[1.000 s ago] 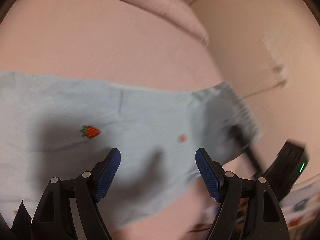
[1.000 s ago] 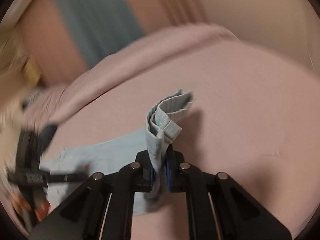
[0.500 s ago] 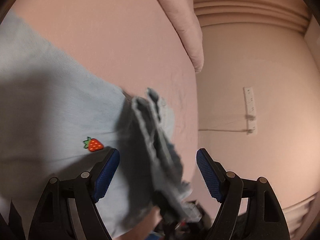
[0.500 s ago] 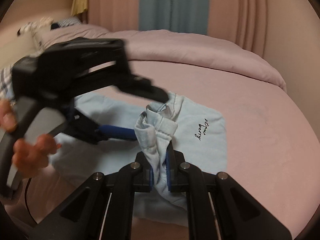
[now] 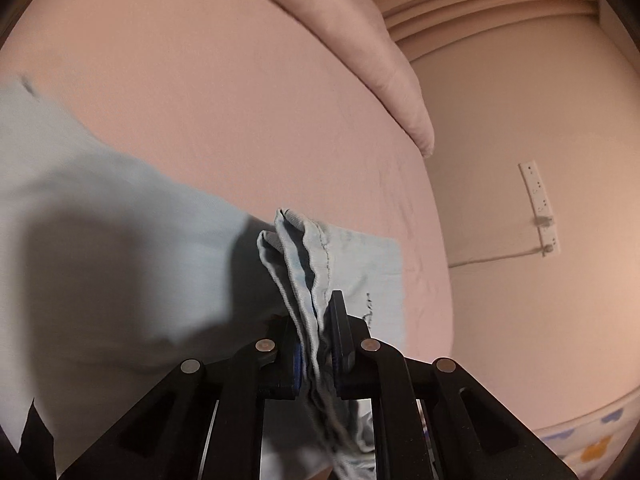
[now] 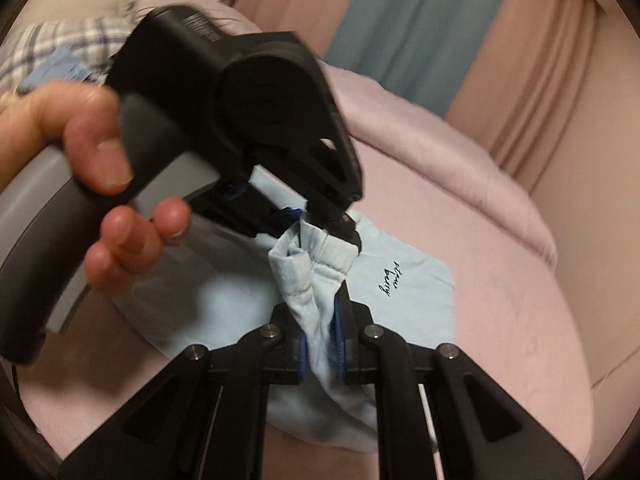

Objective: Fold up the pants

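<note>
bed [image 5: 224, 92]: open beyond pants [image 6: 420, 280] | duvet [image 6: 460, 152]: blocks far side

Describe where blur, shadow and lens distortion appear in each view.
Left wrist: a dark shadow lies on the pants; the fisheye bends the wall trim. Right wrist: the hand and the left tongs are motion-blurred; the curtain bows.

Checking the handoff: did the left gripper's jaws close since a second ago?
Yes. The left gripper has just closed its jaws onto the bunched pants, by the bed's right edge.

Blurred bedding [image 6: 60, 56] (checked fabric) beyond the hand [image 6: 92, 184].
</note>
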`<state>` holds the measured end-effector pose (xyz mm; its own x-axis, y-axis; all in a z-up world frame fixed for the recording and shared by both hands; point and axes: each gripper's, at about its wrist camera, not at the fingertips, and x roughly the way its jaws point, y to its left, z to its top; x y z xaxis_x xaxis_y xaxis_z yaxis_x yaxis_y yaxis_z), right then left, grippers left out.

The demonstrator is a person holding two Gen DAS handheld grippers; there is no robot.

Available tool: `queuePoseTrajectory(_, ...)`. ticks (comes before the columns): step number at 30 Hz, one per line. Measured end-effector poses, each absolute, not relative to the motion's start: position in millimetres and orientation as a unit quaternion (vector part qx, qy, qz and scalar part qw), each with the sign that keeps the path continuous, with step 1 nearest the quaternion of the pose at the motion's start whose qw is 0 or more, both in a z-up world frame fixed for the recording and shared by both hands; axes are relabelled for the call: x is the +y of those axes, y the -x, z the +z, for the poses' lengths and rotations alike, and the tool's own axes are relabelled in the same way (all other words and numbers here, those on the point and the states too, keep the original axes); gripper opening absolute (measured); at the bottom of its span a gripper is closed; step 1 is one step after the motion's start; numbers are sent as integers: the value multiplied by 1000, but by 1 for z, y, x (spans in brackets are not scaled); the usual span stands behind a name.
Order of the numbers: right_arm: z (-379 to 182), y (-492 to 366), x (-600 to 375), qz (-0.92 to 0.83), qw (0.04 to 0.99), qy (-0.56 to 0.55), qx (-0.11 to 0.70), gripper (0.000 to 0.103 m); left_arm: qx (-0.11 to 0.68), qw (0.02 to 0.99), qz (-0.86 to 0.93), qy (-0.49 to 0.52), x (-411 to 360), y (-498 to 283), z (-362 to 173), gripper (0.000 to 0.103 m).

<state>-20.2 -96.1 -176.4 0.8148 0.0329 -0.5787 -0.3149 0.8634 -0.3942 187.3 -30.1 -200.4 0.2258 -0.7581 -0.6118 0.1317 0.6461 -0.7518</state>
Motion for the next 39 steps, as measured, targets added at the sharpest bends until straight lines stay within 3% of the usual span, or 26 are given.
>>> queuePoseTrajectory(22,-190,5,-45,200,893,243,321,19,531,787,-221,223,5,-194,-210,10)
queuePoseTrajectory(25,-191,0,-48,211,889,230,336,26,538,782,-202,241,17,-195,-212,17)
queuePoseTrajectory(28,-180,-6,-62,219,889,188,354,48,524,798,-190,228,21,-187,-197,29)
queuePoseTrajectory(29,-174,-4,-72,232,890,161,358,50,514,811,-184,210,24,-182,-188,37)
queuePoseTrajectory(31,-155,4,-97,263,890,96,359,52,494,832,-175,183,29,-174,-173,49)
queuePoseTrajectory(39,-114,8,-218,192,915,-73,347,49,468,843,-219,152,10,-136,-146,50)
